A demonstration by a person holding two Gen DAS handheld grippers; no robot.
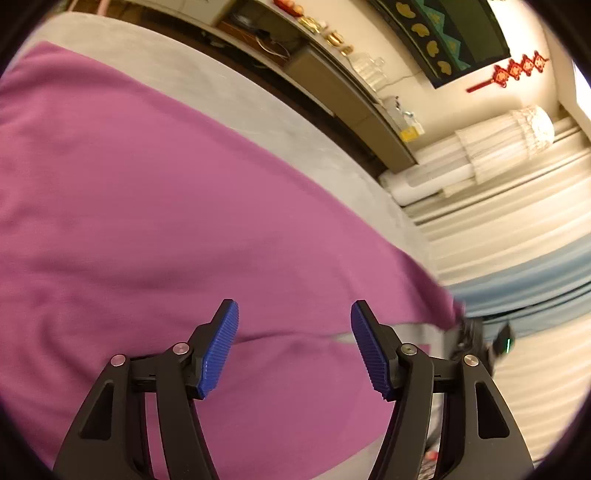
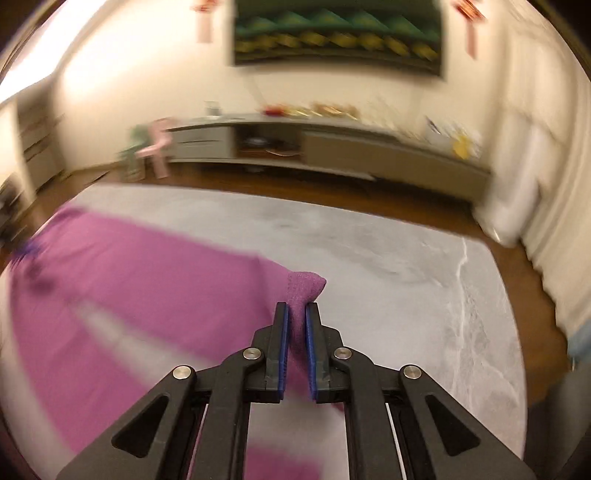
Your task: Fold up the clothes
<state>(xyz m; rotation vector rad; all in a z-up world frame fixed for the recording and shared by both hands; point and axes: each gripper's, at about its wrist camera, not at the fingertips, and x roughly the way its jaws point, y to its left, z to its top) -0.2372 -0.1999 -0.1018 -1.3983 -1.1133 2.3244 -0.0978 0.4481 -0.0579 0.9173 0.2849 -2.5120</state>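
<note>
A purple garment [image 1: 147,206] lies spread over a grey table [image 1: 236,99] and fills most of the left wrist view. My left gripper [image 1: 294,314] hovers over it, open, its blue pads [image 1: 221,347] wide apart with nothing between them. In the right wrist view the same purple garment [image 2: 140,295] stretches to the left, blurred. My right gripper [image 2: 296,308] is shut on a bunched corner of the garment [image 2: 304,286], which pokes out past the fingertips. At the right edge of the cloth in the left wrist view a dark shape, likely the other gripper [image 1: 476,339], is blurred.
The grey marbled tabletop [image 2: 406,280] lies bare to the right of the cloth. Beyond it are wooden floor, a long low cabinet [image 2: 332,147] with small items on top, a pink stool [image 2: 157,147], pale curtains [image 1: 517,229] and a dark wall picture [image 2: 338,33].
</note>
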